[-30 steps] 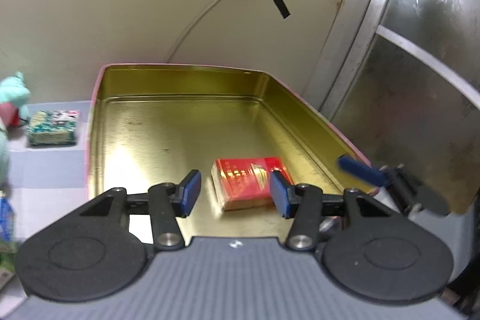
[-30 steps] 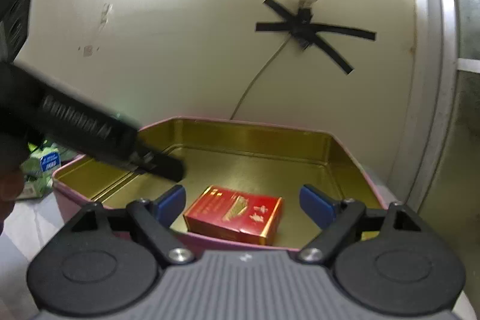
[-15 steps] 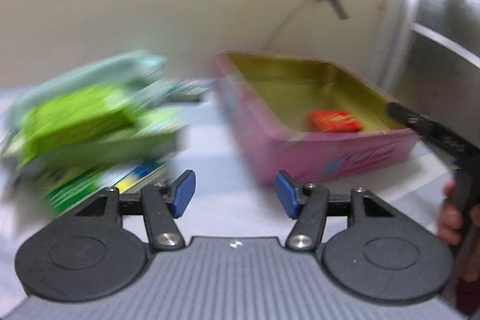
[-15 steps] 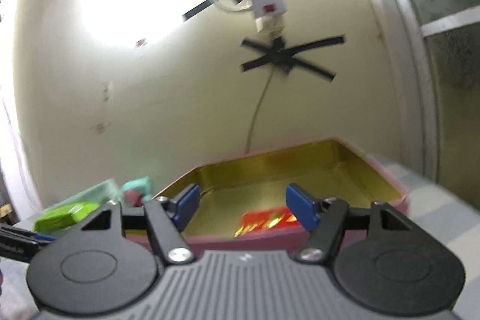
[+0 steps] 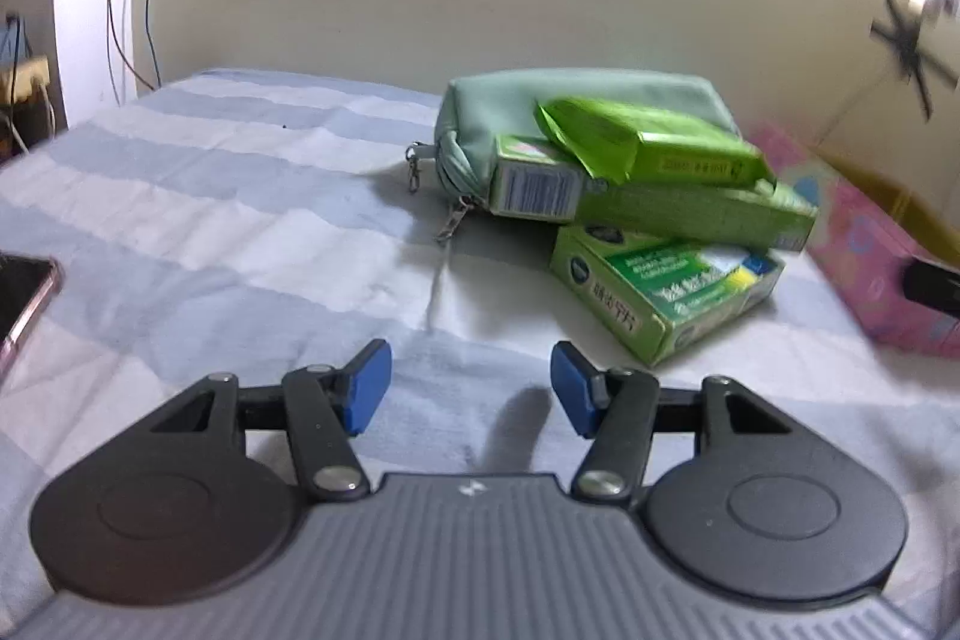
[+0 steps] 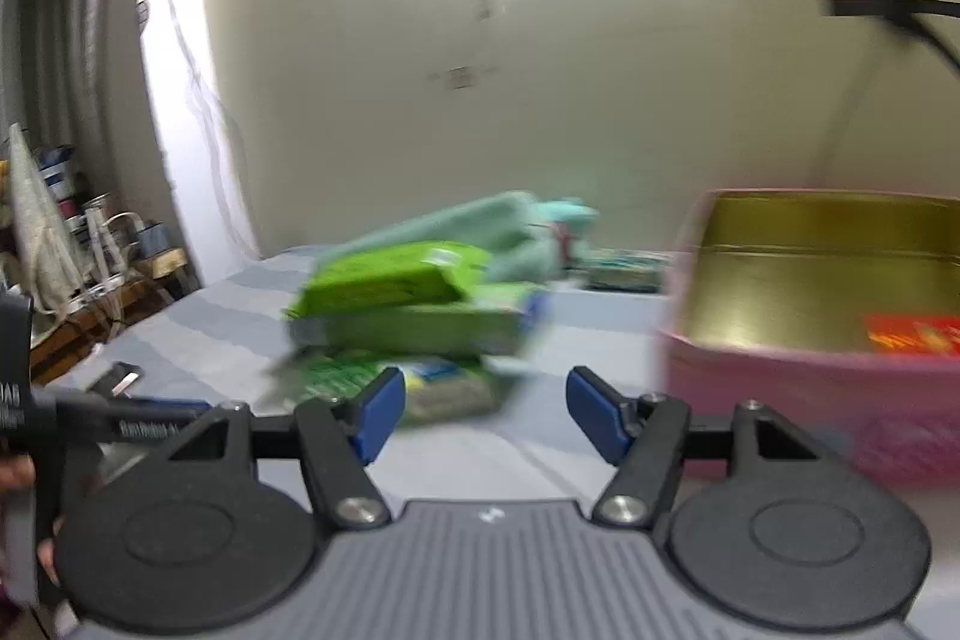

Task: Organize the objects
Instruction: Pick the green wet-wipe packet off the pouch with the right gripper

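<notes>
Beside the pink tin (image 5: 864, 244), a small heap of green packages is waiting on the striped surface (image 5: 240, 196): a bright green packet (image 5: 654, 145) is lying on a long green box (image 5: 660, 202), which is resting partly on a mint pouch (image 5: 576, 100) and partly on a lower green carton (image 5: 666, 286). A red pack (image 6: 912, 334) is already sitting inside the tin. The left gripper (image 5: 471, 385) is hovering released over bare cloth, short of the heap; its jaws have just been opening and nothing is between them. The right gripper (image 6: 483, 415) is also released and empty, its jaws having just been closing partway, and it is pointing between heap and tin.

Judging by the layout, the next pick is probably the top packet. Taking it first is looking wise, since pulling a lower box could topple the stack. Approaching squarely across the packet's narrow sides, then lifting clear before swinging toward the tin, should be keeping the rest undisturbed. A phone (image 5: 24, 298) is lying at the left edge, well apart.
</notes>
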Action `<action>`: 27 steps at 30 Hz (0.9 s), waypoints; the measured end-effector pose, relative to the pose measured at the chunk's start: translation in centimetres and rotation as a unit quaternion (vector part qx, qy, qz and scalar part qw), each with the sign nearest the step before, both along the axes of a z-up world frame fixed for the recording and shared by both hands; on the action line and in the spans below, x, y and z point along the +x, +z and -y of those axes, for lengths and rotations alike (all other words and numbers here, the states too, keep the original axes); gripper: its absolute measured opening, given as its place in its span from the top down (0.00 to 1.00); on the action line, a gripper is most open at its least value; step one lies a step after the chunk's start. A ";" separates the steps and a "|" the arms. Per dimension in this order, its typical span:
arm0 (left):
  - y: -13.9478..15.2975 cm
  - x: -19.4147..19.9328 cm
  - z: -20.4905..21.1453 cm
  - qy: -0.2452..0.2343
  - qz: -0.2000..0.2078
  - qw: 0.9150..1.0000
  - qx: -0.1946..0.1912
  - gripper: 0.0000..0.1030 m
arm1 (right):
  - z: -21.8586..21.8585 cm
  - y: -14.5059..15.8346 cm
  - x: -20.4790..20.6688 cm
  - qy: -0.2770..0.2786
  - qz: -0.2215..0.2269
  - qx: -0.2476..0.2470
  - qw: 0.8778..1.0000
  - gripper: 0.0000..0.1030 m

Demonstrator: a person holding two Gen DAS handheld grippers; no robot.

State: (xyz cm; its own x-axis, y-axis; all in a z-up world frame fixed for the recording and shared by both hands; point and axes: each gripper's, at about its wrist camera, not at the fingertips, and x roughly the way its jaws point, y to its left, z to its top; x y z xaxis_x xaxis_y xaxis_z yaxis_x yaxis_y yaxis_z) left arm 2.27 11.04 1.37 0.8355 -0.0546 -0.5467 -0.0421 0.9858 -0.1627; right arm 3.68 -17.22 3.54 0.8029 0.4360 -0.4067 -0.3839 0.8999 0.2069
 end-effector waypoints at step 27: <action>-0.9 -0.9 -4.3 -0.043 0.035 0.975 -0.216 0.30 | -6.4 -0.5 -1.2 0.117 0.006 -0.076 0.990 0.73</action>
